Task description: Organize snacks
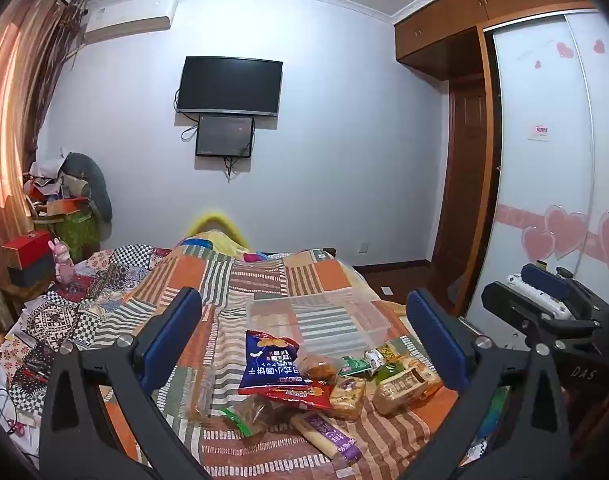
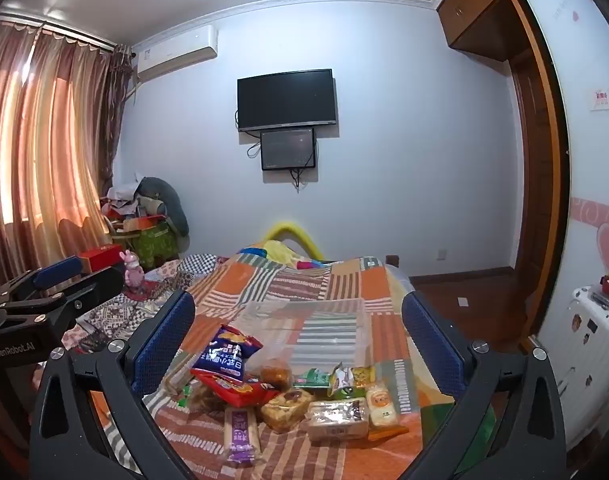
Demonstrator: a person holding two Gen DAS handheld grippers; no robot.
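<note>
A pile of wrapped snacks lies on the patchwork bed: a blue chip bag [image 1: 270, 360] [image 2: 228, 352], a red bag [image 1: 300, 394] [image 2: 236, 388], a purple-labelled bar [image 1: 330, 434] [image 2: 242, 430], bread packs [image 1: 408, 386] [image 2: 338, 418] and small green packets [image 1: 356, 364] [image 2: 316, 378]. A clear plastic bin [image 1: 324, 320] [image 2: 316, 328] stands empty just beyond the pile. My left gripper [image 1: 304, 340] is open and empty above the pile. My right gripper [image 2: 300, 340] is open and empty above it too.
The patchwork quilt [image 1: 256, 280] [image 2: 296, 280] covers the bed. The right gripper's body [image 1: 544, 312] shows at the right of the left wrist view, and the left gripper's body [image 2: 48, 296] at the left of the right wrist view. A white suitcase [image 2: 584, 340] stands by the wardrobe.
</note>
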